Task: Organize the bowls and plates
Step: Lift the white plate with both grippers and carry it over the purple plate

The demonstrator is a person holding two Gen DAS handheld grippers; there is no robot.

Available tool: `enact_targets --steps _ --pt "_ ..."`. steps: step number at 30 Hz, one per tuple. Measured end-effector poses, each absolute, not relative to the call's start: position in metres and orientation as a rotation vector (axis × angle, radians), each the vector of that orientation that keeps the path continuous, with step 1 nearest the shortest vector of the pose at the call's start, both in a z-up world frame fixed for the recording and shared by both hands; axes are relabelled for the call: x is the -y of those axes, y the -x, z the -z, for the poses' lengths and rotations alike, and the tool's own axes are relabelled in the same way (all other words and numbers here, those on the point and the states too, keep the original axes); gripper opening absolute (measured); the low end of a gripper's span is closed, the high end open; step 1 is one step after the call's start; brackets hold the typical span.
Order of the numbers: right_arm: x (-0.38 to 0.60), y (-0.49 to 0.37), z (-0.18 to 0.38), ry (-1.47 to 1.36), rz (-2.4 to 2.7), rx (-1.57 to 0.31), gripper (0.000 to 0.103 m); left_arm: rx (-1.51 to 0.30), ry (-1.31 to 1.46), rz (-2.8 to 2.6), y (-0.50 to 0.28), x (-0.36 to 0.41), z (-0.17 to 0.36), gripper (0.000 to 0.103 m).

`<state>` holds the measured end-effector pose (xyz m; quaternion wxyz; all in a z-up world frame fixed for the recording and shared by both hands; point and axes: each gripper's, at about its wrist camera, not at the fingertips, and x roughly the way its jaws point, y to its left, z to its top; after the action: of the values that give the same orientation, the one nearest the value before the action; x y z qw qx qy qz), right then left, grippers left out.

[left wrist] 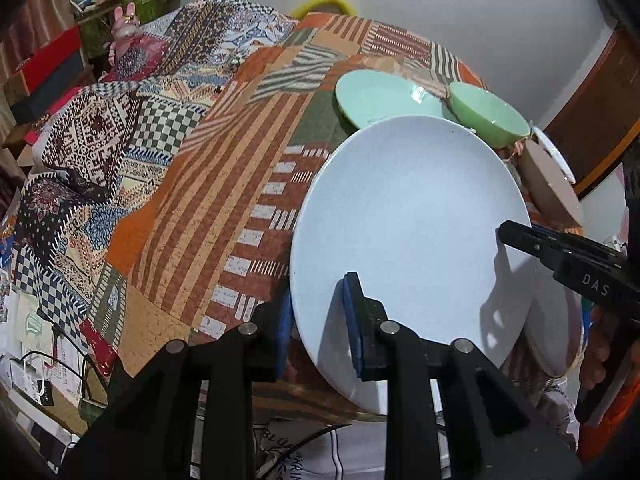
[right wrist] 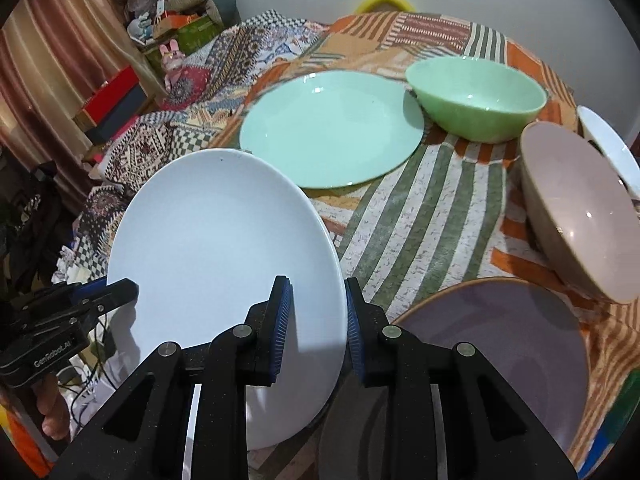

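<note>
- Right wrist view counted three plates: one white plate (right wrist: pixel 224 248) held up over the table's near edge, one mint-green plate (right wrist: pixel 332 128) flat toward the middle of the table (right wrist: pixel 420 216), one lilac plate (right wrist: pixel 500 340) at the near right edge.
- Bowls, three: a green bowl (right wrist: pixel 478 98) touching the mint plate's far right rim, a beige bowl (right wrist: pixel 580 208) at the right edge, and a white one (right wrist: pixel 610 148) just behind it.
- Grippers, two. Right gripper (right wrist: pixel 318 320) angled steeply down, jaws nearly closed, blue pads clamped on the white plate's right rim. Left gripper (left wrist: pixel 318 320) angled down likewise, jaws narrow, pads pinching the same plate's left rim.
- White plate tilted, carried between both grippers, clear of the patchwork cloth.
- Fingers (right wrist: pixel 52 416) of the person wrapped the left gripper's handle, low left in the right wrist view.
- White bowl was cut off by the frame; its shape was only partly readable.
- Lilac plate's near part sat hidden behind the right gripper's body.
- Left wrist view showed the lilac plate mostly covered by the white plate.
</note>
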<state>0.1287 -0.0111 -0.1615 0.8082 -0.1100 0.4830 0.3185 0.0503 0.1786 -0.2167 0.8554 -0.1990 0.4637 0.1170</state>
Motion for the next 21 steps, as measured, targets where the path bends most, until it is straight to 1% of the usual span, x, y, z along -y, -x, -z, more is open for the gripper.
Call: enact_targets --steps 21 --pt "0.063 -0.110 0.113 0.122 -0.667 -0.903 0.025 -0.864 0.332 -0.202 -0.053 -0.129 0.154 0.025"
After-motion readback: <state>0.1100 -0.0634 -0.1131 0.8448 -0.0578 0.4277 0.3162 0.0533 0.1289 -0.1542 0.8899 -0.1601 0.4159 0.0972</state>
